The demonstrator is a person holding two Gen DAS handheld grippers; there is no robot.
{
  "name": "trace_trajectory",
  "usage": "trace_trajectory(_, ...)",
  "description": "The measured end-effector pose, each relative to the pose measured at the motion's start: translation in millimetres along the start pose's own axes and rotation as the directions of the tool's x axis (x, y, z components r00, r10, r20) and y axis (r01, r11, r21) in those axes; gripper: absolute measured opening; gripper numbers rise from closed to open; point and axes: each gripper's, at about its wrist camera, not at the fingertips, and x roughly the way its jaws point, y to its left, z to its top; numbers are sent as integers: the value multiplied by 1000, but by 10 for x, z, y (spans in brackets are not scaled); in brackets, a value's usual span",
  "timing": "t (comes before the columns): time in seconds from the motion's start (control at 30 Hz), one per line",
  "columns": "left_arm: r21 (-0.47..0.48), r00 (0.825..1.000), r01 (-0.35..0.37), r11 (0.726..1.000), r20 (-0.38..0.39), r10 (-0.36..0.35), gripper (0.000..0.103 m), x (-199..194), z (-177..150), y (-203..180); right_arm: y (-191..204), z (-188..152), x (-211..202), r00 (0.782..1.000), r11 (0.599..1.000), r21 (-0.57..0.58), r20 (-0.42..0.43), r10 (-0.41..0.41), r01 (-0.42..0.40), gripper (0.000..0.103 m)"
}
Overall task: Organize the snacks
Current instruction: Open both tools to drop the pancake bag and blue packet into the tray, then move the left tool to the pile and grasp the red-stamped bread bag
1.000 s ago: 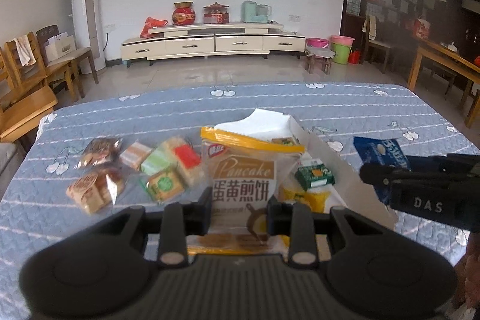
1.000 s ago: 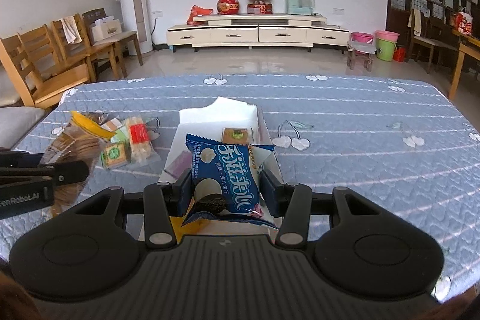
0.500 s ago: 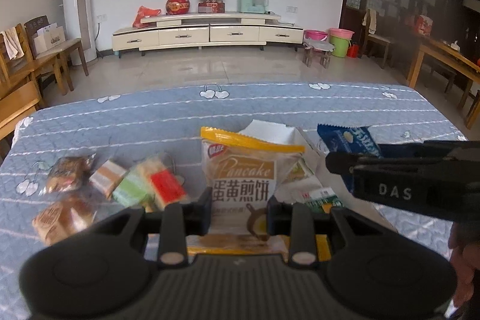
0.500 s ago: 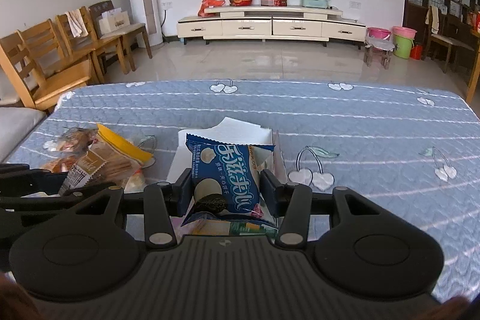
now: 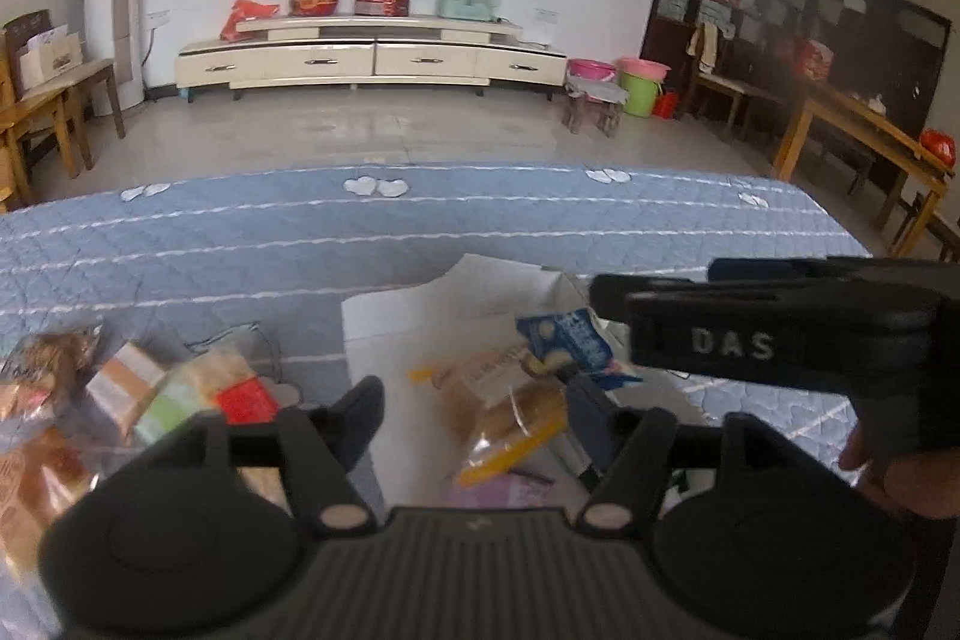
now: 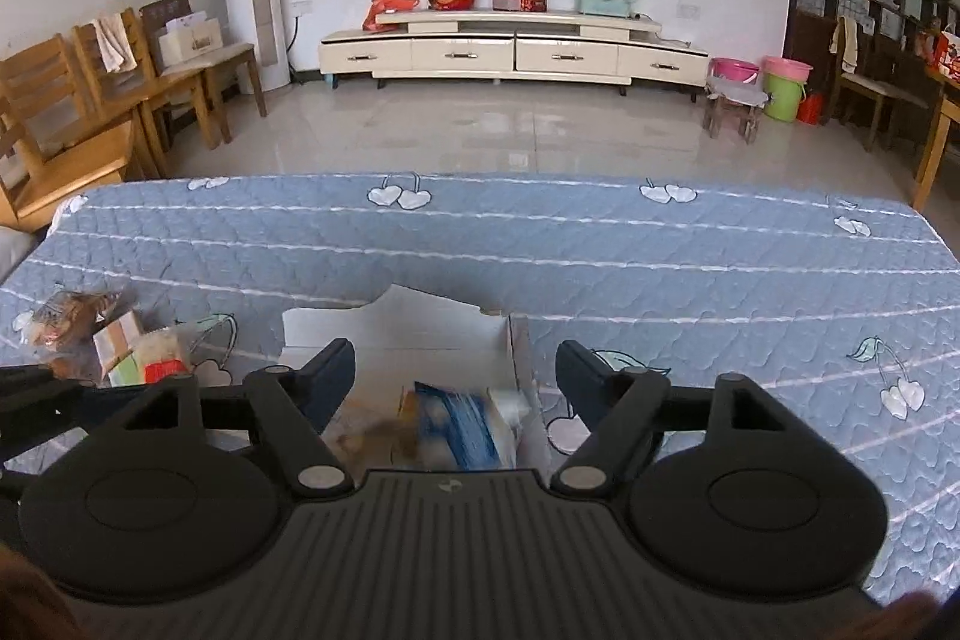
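Your quilted blue tabletop (image 6: 600, 250) fills mid-frame, carrying a white open box (image 6: 420, 334) at lower centre where the snacks are gathered. Both tools hover above it: your left gripper (image 5: 474, 418) and right gripper (image 6: 454, 376) each stand spread wide, gripping nothing. Inside the box lie the pancake pack (image 5: 504, 400) and blue packet (image 6: 459, 424), apparently just dropped. Loose snacks (image 5: 180, 388) wait at lower left, likely next.

loose snacks (image 6: 120, 346) crowd the white box's (image 6: 420, 322) left; its right lies bare.
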Motion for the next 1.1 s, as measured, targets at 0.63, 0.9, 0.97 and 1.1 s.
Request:
trace_trajectory(0.63, -70, 979, -198, 978, 42, 201, 92, -970, -428, 672, 671, -285, -546, 996, 995, -48, -1, 89, -88, 103)
trace_trajectory(0.9, -159, 950, -299, 941, 41, 308, 99, -1189, -661, 1278, 1003, -397, -629, 987, 984, -76, -3, 159, -158, 103)
trace_trajectory(0.97, -203, 938, -335, 920, 22, 346, 101, -1167, -658, 1493, 1081, -444, -653, 984, 981, -85, -5, 176, -176, 103)
trace_trajectory(1.1, -314, 932, -352, 882, -26, 362, 102, -1012, -576, 1894, 1184, -509, -614, 980, 975, -103, -10, 199, -199, 103)
